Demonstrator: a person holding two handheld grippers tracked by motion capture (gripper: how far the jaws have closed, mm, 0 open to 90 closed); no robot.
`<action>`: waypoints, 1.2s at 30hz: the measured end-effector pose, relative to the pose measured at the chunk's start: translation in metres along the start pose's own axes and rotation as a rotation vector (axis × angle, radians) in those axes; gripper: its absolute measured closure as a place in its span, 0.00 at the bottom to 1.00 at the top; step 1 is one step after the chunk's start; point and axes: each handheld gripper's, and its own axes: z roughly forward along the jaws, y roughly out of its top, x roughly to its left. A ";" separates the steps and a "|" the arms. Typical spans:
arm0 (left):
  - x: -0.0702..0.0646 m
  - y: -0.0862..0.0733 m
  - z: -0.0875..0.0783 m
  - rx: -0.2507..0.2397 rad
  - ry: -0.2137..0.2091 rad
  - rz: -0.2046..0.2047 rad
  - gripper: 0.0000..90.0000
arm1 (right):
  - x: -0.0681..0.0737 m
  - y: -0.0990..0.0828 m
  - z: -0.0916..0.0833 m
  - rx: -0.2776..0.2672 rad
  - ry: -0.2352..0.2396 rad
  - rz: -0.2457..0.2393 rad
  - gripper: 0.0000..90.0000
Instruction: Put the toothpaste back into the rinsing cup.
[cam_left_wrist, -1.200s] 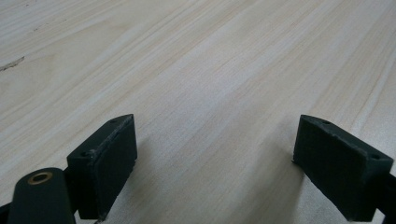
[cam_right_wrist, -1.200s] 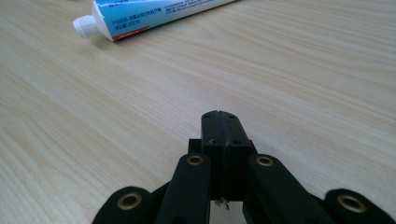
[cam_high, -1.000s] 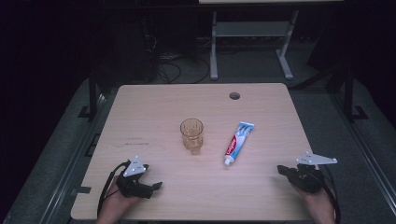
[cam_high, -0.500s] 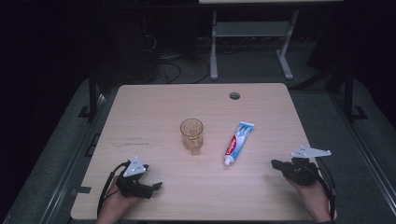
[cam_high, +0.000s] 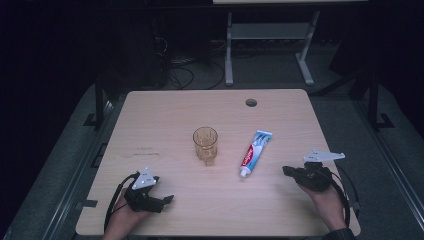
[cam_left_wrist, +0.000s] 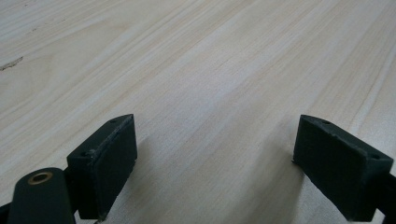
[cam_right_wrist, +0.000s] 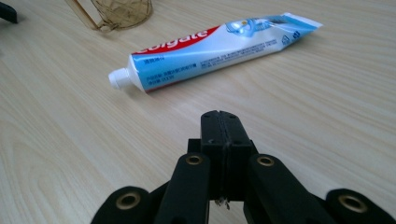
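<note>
A toothpaste tube (cam_high: 254, 153) (cam_right_wrist: 210, 44) lies flat on the wooden table (cam_high: 170, 120), white cap toward the near side. Left of it stands a clear amber glass (cam_high: 205, 144) (cam_right_wrist: 122, 11). My right gripper (cam_high: 287, 171) (cam_right_wrist: 219, 121) is shut with nothing in it, its tips a short way right of the tube's cap and pointing at it. My left gripper (cam_high: 169, 199) (cam_left_wrist: 215, 154) rests near the front left of the table, open, with only bare wood between its pads.
A round cable hole (cam_high: 251, 102) sits near the table's far edge. Behind the table stands a metal frame (cam_high: 270, 45) on a dark floor with cables. Dark rails run along both sides of the table.
My right gripper has moved left and a little up, closer to the toothpaste tube's cap. The left gripper has stayed in place.
</note>
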 end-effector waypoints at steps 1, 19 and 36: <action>0.000 0.000 0.000 0.000 -0.001 0.001 0.14 | 0.001 0.002 0.002 0.000 0.003 -0.008 0.99; -0.001 0.000 -0.001 0.003 -0.002 0.001 0.14 | 0.010 0.025 0.018 -0.008 0.036 -0.038 1.00; -0.001 0.000 -0.001 0.004 -0.002 0.001 0.14 | 0.022 0.045 0.043 0.008 0.079 -0.058 1.00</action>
